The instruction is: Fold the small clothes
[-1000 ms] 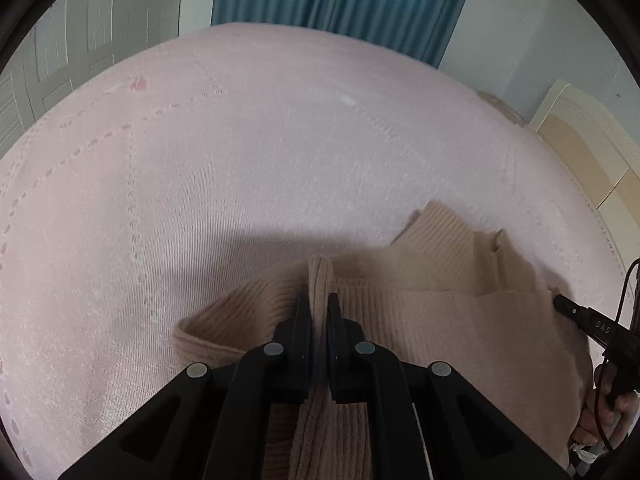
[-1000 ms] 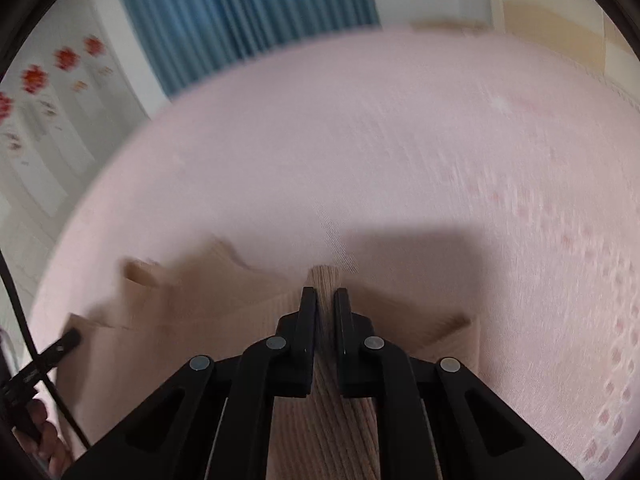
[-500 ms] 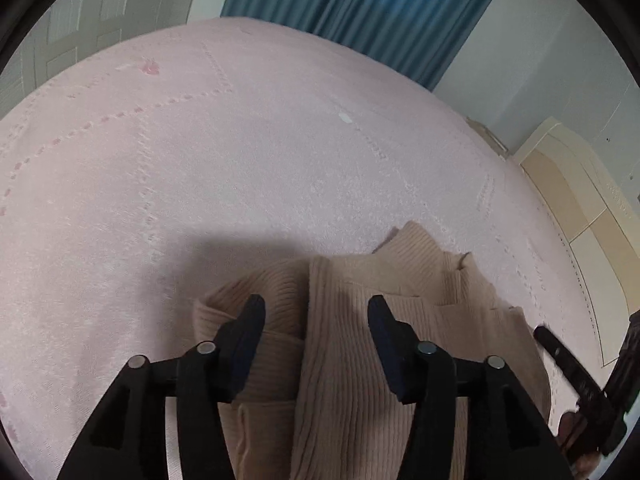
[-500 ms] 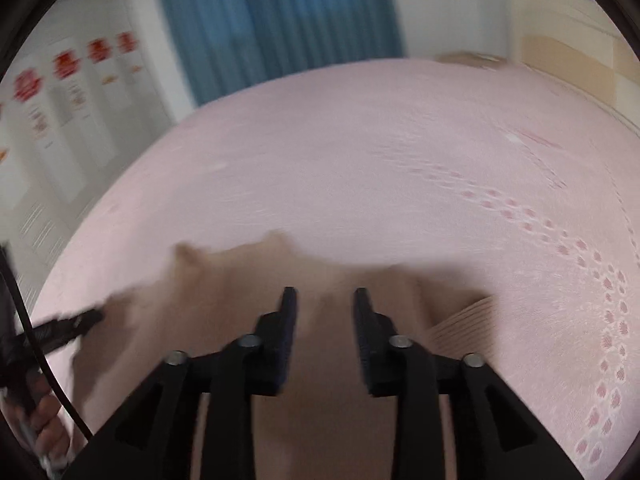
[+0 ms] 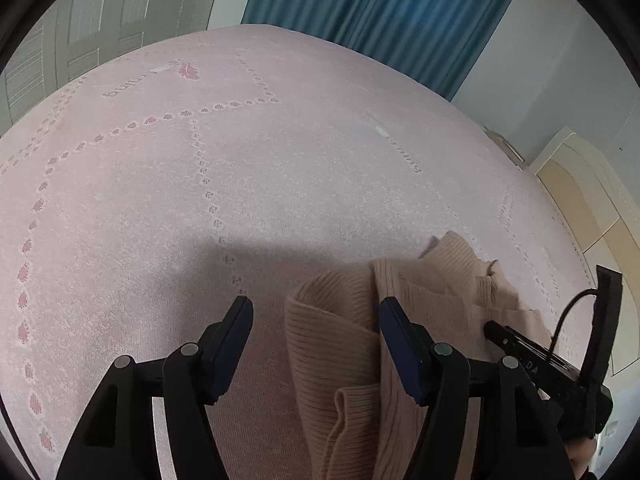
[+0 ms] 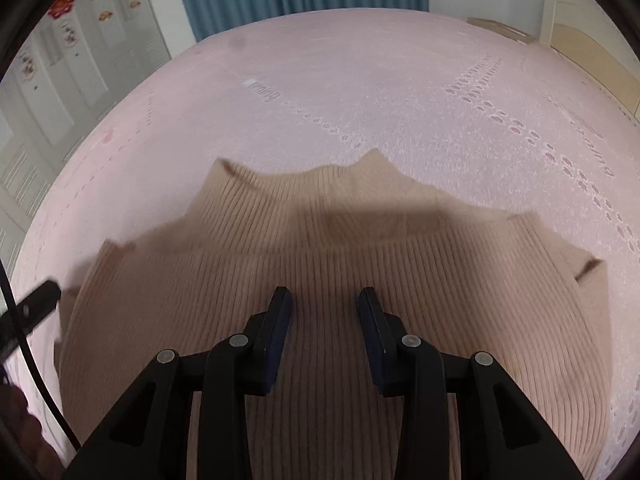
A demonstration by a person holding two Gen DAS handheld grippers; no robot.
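**Both grippers let go of a ribbed sweater on a pink bed**

From my remote seat I see the beige ribbed knit sweater lying on the pale pink patterned bedspread, its body spread flat under my right-hand tool and its near side bunched into a loose fold in the left wrist view. My black two-finger left gripper stands with its jaws well apart, having just been opening; the rounded fold of the sweater sits in the gap towards the right finger, and the pads do not press on it. The left finger hangs over bare bedspread. My black two-finger right gripper is also parted, more narrowly, having just been opening as well; I look down between its fingers at flat ribbed fabric with nothing clamped. In the left wrist view I pick out the right tool's black tip and cable over the sweater's far edge. In the right wrist view, a black fingertip of the left tool pokes in at the sweater's left edge. A blue pleated curtain hangs behind the bed, with white panelled wardrobe doors, decorated with red flower stickers, to one side and a cream wooden headboard to the other
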